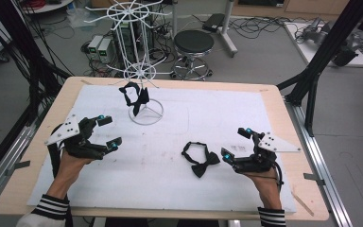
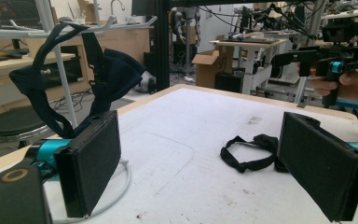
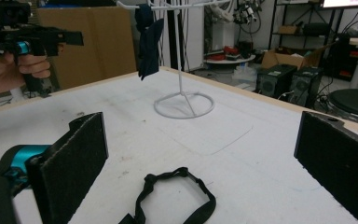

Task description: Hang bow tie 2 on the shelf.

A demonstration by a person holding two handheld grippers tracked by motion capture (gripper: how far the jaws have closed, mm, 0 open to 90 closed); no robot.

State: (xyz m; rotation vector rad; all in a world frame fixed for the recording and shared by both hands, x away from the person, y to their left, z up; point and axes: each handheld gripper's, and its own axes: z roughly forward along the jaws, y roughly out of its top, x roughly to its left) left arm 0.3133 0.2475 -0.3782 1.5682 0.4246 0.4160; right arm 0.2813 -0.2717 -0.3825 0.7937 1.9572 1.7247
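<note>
A black bow tie with its strap lies on the white mat, just left of my right gripper, which is open and empty. In the right gripper view the strap lies between and below the wide-apart jaws. A second dark bow tie hangs from a low arm of the white wire rack. My left gripper stands open and empty, to the left of the rack and nearer to me. In the left gripper view the hanging tie is above the left jaw and the lying tie is near the right jaw.
The white mat covers most of the wooden table. A black stool, cables and small boxes stand on the floor behind. Black frame posts rise at the table's right back corner.
</note>
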